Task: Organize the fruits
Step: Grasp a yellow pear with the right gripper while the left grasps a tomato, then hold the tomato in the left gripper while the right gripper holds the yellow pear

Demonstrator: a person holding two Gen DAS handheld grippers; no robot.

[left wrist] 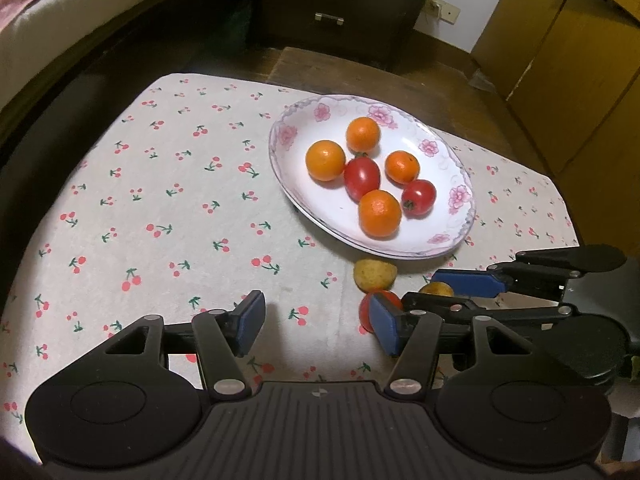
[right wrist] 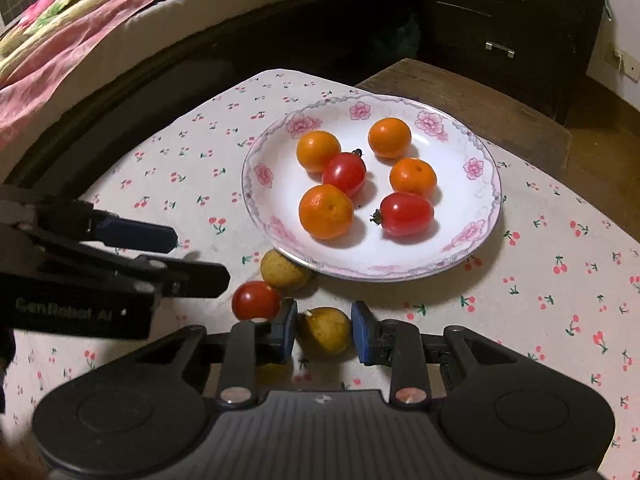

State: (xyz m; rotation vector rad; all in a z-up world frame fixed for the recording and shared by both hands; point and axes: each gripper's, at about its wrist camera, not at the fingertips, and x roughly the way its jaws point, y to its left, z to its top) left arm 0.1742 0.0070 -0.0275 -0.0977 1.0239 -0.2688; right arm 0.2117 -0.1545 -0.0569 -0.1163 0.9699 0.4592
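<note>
Glossy floral plate [right wrist: 486, 184]; matte round yellow fruit [right wrist: 325, 330] between right hand-held gripper [right wrist: 325, 332] pads.

bed [right wrist: 100, 20] | dark drawer chest [right wrist: 508, 20] | wooden floor [left wrist: 340, 68] | yellow cabinet [left wrist: 568, 80]

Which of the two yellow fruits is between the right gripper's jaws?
The nearer yellow fruit, lying clear of the plate; the other yellow fruit touches the plate's rim.

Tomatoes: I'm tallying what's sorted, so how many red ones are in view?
3. Two tomatoes lie on the plate: one mid-plate, one nearer the front rim. A third sits on the tablecloth, left of the right gripper. None seems hidden.
</note>
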